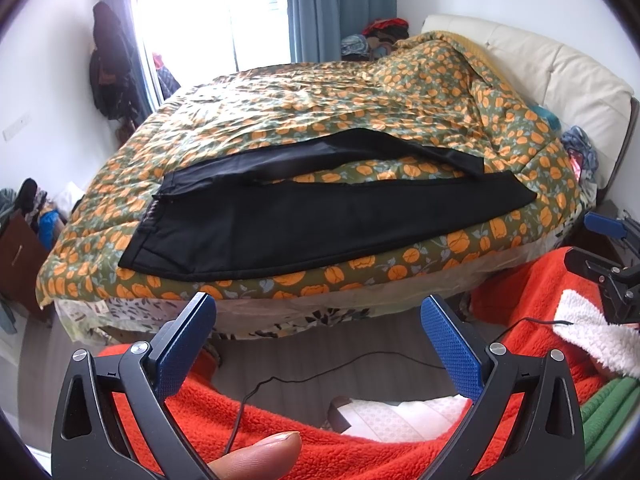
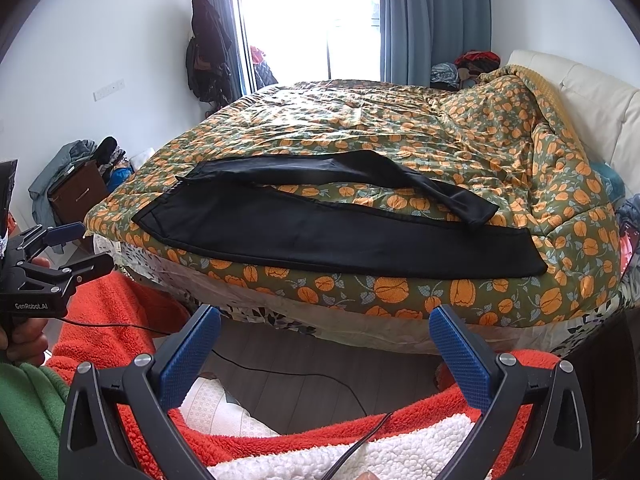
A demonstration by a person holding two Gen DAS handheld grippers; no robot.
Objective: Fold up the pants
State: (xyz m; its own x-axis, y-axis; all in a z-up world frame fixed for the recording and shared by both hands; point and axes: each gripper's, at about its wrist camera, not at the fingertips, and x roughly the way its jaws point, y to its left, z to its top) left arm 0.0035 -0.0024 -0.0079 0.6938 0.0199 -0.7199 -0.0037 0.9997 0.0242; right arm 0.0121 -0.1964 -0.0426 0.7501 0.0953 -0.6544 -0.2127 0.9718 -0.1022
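Note:
Black pants (image 1: 280, 220) (image 2: 320, 228) lie spread flat on the near side of the bed, waistband to the left, both legs running right with a strip of quilt between them. The far leg bends toward the near one at its hem. My left gripper (image 1: 320, 308) is open, held back from the bed's edge with nothing between its blue pads. My right gripper (image 2: 328, 320) is open too, likewise short of the bed and holding nothing. Each gripper shows at the edge of the other's view: the right gripper (image 1: 596, 244) and the left gripper (image 2: 80, 248).
A floral orange-and-green quilt (image 1: 320, 104) covers the bed, with a cream headboard (image 1: 560, 68) at the right. A person's red fleece sleeves (image 1: 280, 440) and a thin black cable (image 1: 320, 364) hang below. Clothes piles and a brown cabinet (image 2: 76, 196) stand at the left by the window (image 2: 312, 24).

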